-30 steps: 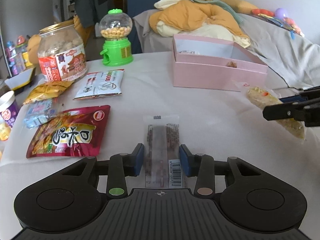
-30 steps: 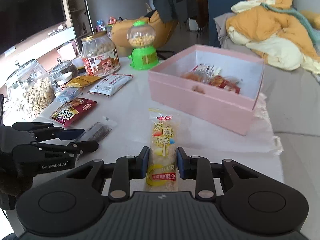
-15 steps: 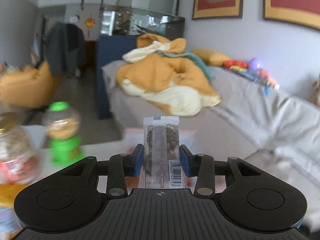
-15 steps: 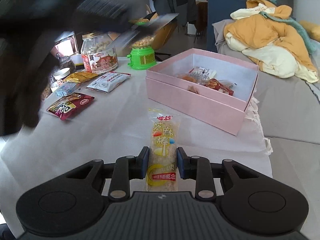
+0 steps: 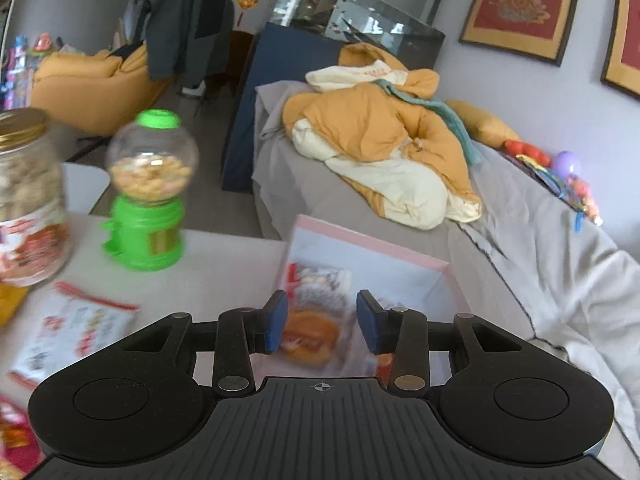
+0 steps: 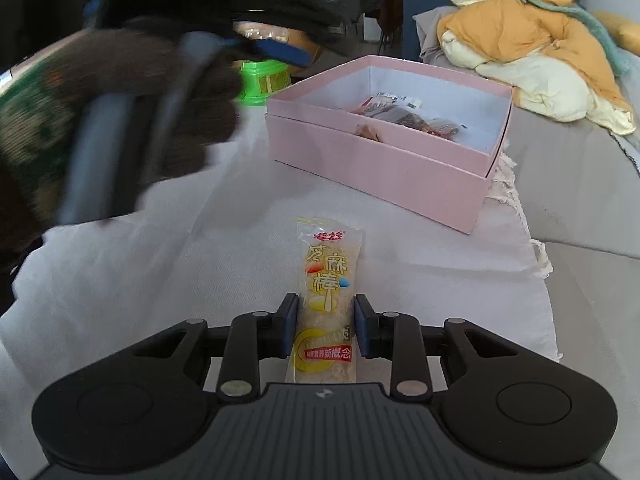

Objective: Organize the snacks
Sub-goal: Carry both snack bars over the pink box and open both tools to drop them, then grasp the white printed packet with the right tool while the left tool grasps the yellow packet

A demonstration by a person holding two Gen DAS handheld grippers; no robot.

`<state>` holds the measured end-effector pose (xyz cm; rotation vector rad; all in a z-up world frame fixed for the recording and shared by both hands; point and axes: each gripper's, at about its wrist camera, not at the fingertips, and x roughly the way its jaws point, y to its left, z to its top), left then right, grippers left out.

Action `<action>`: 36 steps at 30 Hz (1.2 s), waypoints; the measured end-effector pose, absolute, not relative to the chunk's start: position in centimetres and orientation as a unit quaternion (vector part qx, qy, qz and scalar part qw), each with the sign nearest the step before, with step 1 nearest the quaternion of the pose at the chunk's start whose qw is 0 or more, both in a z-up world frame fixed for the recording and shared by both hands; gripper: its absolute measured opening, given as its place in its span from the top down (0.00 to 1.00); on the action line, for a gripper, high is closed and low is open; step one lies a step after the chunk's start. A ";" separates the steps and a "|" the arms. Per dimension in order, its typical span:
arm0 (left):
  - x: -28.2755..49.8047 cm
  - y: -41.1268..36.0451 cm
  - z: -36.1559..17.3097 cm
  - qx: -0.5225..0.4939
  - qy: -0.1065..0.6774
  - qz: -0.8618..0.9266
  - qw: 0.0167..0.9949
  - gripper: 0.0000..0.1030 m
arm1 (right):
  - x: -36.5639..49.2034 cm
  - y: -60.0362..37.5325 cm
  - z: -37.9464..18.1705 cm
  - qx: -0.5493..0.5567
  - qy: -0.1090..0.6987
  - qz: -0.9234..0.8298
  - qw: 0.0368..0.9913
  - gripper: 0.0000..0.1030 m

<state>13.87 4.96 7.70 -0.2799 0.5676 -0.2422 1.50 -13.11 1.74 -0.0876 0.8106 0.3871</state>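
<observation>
My left gripper is open and empty, held above the pink box, whose snack packets show blurred between the jaws. In the right wrist view the left gripper hovers blurred at upper left, beside the pink box holding several packets. My right gripper is shut on a yellow sesame stick packet, low over the white tablecloth.
A green candy dispenser, a gold-lidded peanut jar and a white snack pouch stand left of the box. A grey sofa with orange bedding lies behind. The table edge is at right.
My left gripper lifted the clear barcode packet off the table, carried it over the pink box, opened and let it go. My right gripper kept its hold on the sesame stick.
</observation>
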 end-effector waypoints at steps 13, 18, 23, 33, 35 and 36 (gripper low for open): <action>6.2 16.9 6.2 -0.207 0.323 -0.081 0.920 0.59 | 10.4 -13.3 17.6 -0.034 0.276 0.172 0.945 0.59; 3.5 21.9 5.0 -0.210 0.309 -0.006 0.928 0.59 | 14.4 -11.7 15.7 -0.048 0.310 0.129 0.941 0.36; 1.4 25.2 4.1 -0.206 0.290 0.053 0.933 0.59 | 15.0 -9.3 12.4 0.007 0.356 0.170 0.919 0.35; -1.1 26.8 2.9 -0.198 0.289 0.043 0.936 0.59 | 17.7 6.0 6.6 -0.025 0.394 0.251 0.884 0.32; -1.4 27.1 2.4 -0.202 0.294 0.041 0.933 0.59 | 18.7 8.2 5.6 -0.022 0.394 0.256 0.883 0.32; -1.6 27.1 2.2 -0.203 0.295 0.042 0.933 0.59 | 19.1 9.4 4.9 -0.030 0.390 0.255 0.884 0.32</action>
